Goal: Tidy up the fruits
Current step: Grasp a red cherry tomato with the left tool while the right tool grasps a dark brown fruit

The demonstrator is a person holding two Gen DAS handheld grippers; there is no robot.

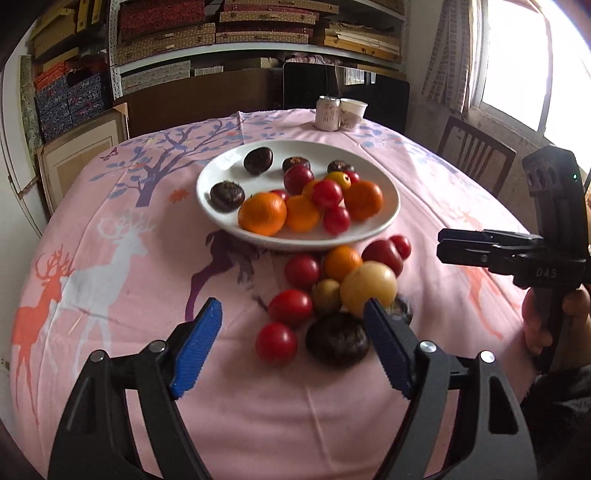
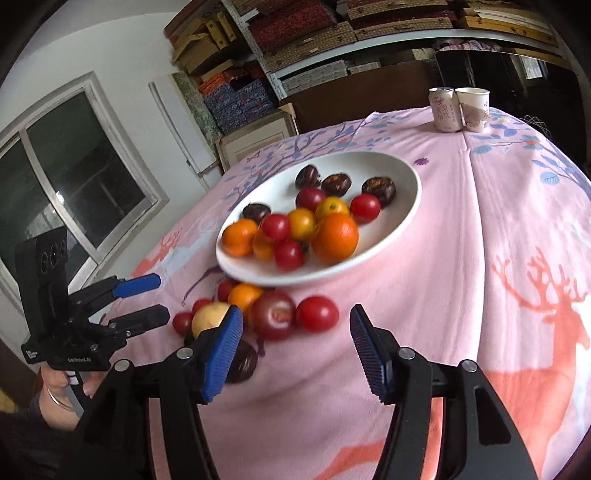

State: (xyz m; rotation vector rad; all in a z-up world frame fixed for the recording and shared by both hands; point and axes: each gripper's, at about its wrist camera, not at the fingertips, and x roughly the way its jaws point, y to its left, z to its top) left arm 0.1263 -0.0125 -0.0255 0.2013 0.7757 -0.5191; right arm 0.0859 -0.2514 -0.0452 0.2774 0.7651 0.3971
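A white plate [image 1: 221, 173] [image 2: 406, 206] on the pink tablecloth holds oranges [image 1: 262, 213], red tomatoes [image 1: 326, 193] and dark chestnuts [image 1: 258, 160]. In front of it a loose pile lies on the cloth: red tomatoes [image 1: 290, 306], a small orange [image 1: 341, 262], a pale yellow fruit [image 1: 368, 287] and a dark chestnut [image 1: 337, 343]. My left gripper [image 1: 293, 321] is open just above the near side of the pile, empty. My right gripper [image 2: 295, 328] is open and empty near a dark red plum [image 2: 273, 314]; it also shows in the left wrist view [image 1: 439, 242].
A drink can [image 1: 327, 113] and a paper cup [image 1: 351, 113] stand at the table's far edge. A wooden chair [image 1: 474, 155] is at the right. Shelves of boxes [image 1: 258, 33] line the back wall.
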